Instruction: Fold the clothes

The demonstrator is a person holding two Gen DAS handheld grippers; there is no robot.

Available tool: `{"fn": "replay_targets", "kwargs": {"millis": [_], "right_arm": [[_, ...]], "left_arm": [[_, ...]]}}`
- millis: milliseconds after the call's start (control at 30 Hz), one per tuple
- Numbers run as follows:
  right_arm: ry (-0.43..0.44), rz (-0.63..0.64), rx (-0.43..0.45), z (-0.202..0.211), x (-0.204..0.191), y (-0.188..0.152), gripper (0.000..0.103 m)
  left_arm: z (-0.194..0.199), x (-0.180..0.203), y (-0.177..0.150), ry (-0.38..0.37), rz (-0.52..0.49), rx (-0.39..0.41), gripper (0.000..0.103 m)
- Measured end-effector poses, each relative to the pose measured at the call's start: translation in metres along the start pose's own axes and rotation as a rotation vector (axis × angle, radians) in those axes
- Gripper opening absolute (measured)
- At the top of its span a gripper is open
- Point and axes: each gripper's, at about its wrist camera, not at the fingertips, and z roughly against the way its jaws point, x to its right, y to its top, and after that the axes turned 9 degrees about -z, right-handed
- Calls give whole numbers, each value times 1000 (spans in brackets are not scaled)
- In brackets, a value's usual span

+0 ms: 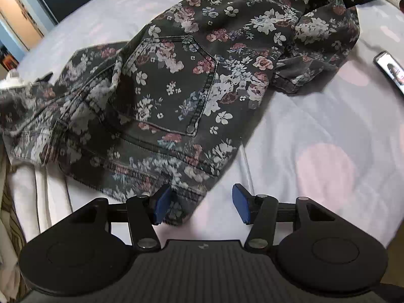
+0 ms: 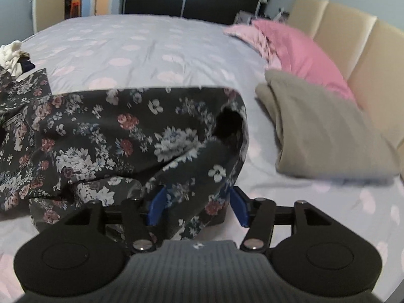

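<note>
- Clearly mid-fold: floral trousers (image 1: 176, 88) spread across the bed (image 1: 315, 139), back pocket up, waist toward the left edge, leg end raised at the far right.
- Left tongs (image 1: 199, 204) wide open, holding nothing; left pad just over the near hem, right pad over bare sheet.
- Right tongs (image 2: 195, 205) partly open with the leg cloth draped between the pads; cannot tell whether actually pinched or only resting there.
- Leg end lifted and bunched in the right view, hem opening gaping toward the camera.
- Likely risks from here:
- Slipping of the leg out of the right tongs, given a loose or shallow bite on thick cloth.
- Crooked fold, since the waist end looks rumpled and unanchored; dragging by the right side alone probably shifts the whole garment.
- Grabbing sheet along with the hem on the left, with one pad already off the cloth.
- Sweeping the phone (image 1: 390, 70) lying just beside the raised leg.
- Landing on the beige garment (image 2: 315, 131) near the pink pillow (image 2: 303, 55), if carried too far.
</note>
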Motion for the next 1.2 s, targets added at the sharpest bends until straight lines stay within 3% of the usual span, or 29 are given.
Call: {"fn": "replay_targets", "kwargs": {"millis": [33,167,200,267,333,400,733,900,1000,1067,1100,1133,1200], "right_arm": [[1,-13,-17,-3,1,0,61],[25,-61,-88,-11,7,-5,60],[40,-74,-106,-12,9,-7,58],[68,-90,-128,-13,11,-10,46],[87,-102,-142,-13,13,-13,15],[68,-107,-121,-9,16,-11,2],[12,-187,-5,22,26,-1,2],[-12,-145,-21,23,24,-9,4],[-3,-160,-47,20,27,-15,7],[35,-198,-68,19,33,-18,17],[55,-218,-77,19,36,-20,31],[80,-237,-84,20,38,-22,38],[124,-245,-107,18,38,-27,39]], "left_arm": [[0,0,1,6,-3,4,49],[0,-7,7,6,31,16,17],[1,-10,9,4,48,22,15],[7,-14,11,10,79,40,9],[16,-20,13,37,106,73,6],[30,-29,15,78,144,120,4],[103,-106,12,304,388,286,3],[108,-143,-5,400,500,260,3],[102,-152,-14,401,535,234,3],[100,-153,-18,412,537,225,3],[99,-153,-20,416,539,220,3],[97,-154,-22,418,542,216,3],[98,-155,-27,428,554,214,3]]}}
